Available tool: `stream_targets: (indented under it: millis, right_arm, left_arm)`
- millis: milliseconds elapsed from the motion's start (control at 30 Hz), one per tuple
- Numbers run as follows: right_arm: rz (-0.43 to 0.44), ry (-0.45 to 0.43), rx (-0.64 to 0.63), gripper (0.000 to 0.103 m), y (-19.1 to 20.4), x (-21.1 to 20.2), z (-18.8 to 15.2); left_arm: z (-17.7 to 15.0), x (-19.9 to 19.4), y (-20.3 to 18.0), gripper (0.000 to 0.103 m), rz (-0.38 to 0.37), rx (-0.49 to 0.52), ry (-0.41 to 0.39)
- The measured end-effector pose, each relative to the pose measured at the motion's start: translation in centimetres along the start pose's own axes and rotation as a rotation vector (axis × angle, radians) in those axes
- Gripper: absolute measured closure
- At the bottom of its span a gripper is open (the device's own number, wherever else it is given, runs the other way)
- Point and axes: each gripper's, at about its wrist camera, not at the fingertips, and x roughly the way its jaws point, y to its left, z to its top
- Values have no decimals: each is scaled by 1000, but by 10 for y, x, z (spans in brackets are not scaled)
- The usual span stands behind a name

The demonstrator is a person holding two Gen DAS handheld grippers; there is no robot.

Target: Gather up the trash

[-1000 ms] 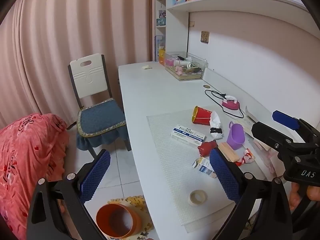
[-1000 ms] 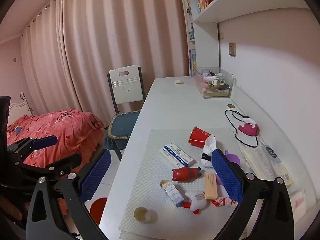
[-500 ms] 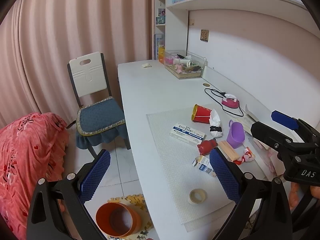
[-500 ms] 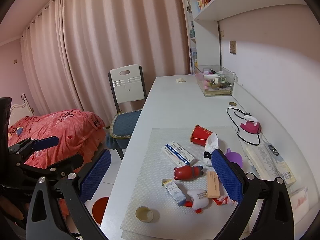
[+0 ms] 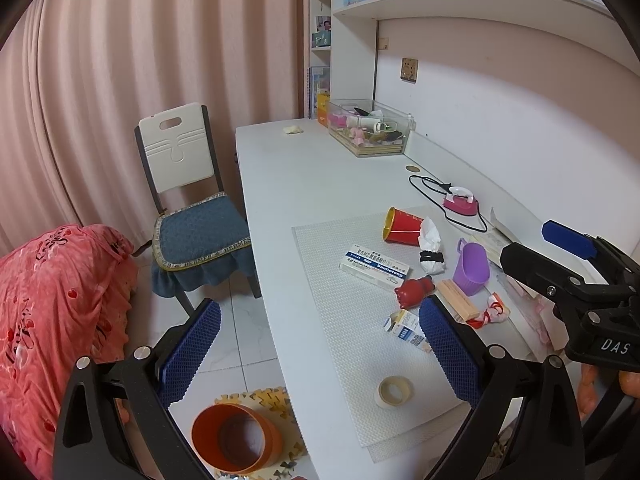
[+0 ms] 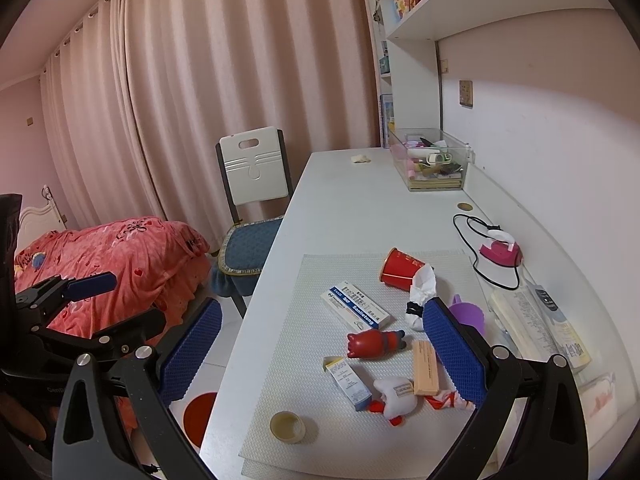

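Trash is a loose cluster on the white textured mat (image 6: 304, 344), which I'll use as the reference: red paper cup (image 6: 400, 270) on its side at the mat's far edge, mouth toward the chair side, crumpled white tissue (image 6: 422, 284) touching its base; white-and-blue medicine box (image 6: 354, 310) lying flat near mat centre; small blue-white carton (image 6: 347, 382) lying nearer the mat's front, beside a red toy figure (image 6: 374, 343) and a wooden block (image 6: 425, 367); tape roll (image 6: 287, 426) flat at the mat's front corner, apart from the rest. Purple cup (image 5: 471, 269) stands upright just off the mat's wall-side edge. Orange bin (image 5: 232, 438) sits on the floor below the mat's front edge, open top tilted toward the camera. Left gripper (image 5: 320, 354) hovers above the desk's front edge, fingers spread wide, empty; carton sits just beside its right pad. Right gripper (image 6: 322, 354) also spread wide, empty, above the mat with toy and carton framed between its pads, touching nothing.
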Motion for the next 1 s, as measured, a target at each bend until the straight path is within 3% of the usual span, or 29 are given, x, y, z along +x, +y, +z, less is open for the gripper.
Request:
stream_targets:
  millis: [1000]
  right_arm:
    - [2, -2, 0, 4, 0, 0, 0]
  left_arm:
    - [-1, 1, -1, 5, 1, 2, 3]
